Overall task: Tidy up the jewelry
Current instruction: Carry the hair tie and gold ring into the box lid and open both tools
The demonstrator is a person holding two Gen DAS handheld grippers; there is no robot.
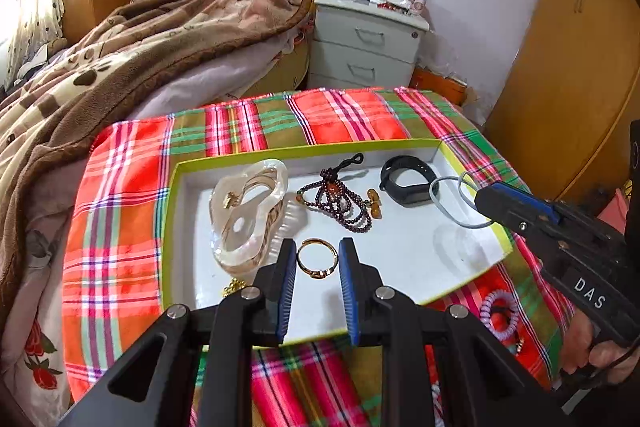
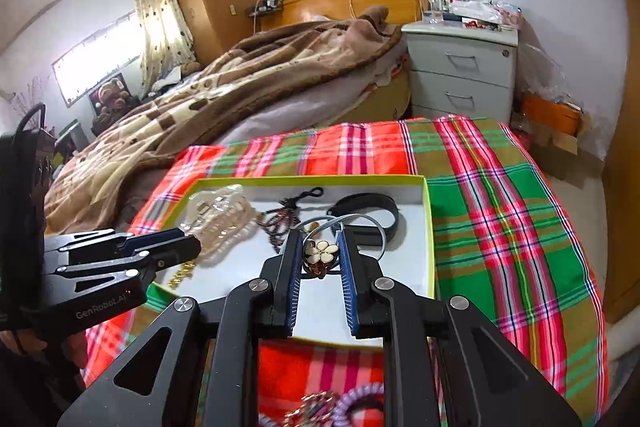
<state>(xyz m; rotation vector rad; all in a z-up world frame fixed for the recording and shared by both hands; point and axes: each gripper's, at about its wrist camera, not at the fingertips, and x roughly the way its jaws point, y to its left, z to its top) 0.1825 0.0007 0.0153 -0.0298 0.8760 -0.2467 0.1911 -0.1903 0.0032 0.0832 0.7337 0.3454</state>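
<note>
A white tray with a green rim (image 1: 176, 211) lies on a plaid cloth. In it are a clear hair claw (image 1: 248, 215), a dark bead bracelet (image 1: 340, 199), a black wristband (image 1: 408, 179) and a gold ring (image 1: 317, 258). My left gripper (image 1: 317, 259) is shut on the gold ring, low over the tray. My right gripper (image 2: 319, 255) is shut on a grey hair tie with a cream flower charm (image 2: 320, 253) and holds it over the tray's right part (image 2: 428, 227). The hair tie's loops (image 1: 456, 203) hang from its tip in the left wrist view.
A lilac spiral hair tie (image 1: 500, 311) and other small jewelry (image 2: 316, 407) lie on the plaid cloth in front of the tray. A gold chain (image 2: 180, 273) lies at the tray's near left. A bed with a brown blanket (image 1: 140, 47) and a grey nightstand (image 1: 364, 43) stand behind.
</note>
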